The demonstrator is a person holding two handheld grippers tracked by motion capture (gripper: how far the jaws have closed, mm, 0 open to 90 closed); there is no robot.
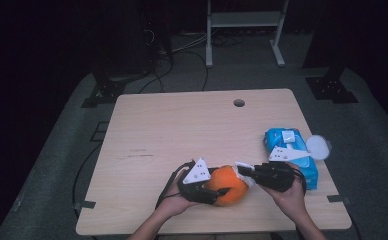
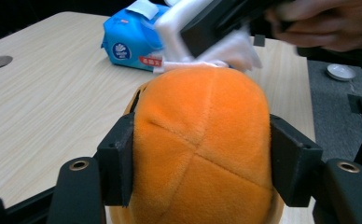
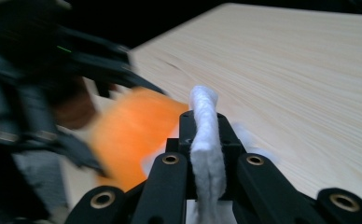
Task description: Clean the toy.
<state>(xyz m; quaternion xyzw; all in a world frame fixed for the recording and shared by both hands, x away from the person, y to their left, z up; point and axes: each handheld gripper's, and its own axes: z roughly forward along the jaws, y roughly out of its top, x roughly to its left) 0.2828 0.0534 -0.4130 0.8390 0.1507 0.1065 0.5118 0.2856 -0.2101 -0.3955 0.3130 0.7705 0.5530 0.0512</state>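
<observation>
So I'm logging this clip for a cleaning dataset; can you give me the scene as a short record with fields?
Work in hand: wiping an orange plush ball with a white wipe
Left hand-held gripper: shut on the orange plush ball, pads at its sides
Right hand-held gripper: shut on the white wipe, at the ball's top
Surface: wooden table
Also on table: blue wipes pack, beside the right hand

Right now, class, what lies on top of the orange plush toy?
A white wipe, pinched in the right tool, rests on the toy. The contact patch is hidden.
</observation>
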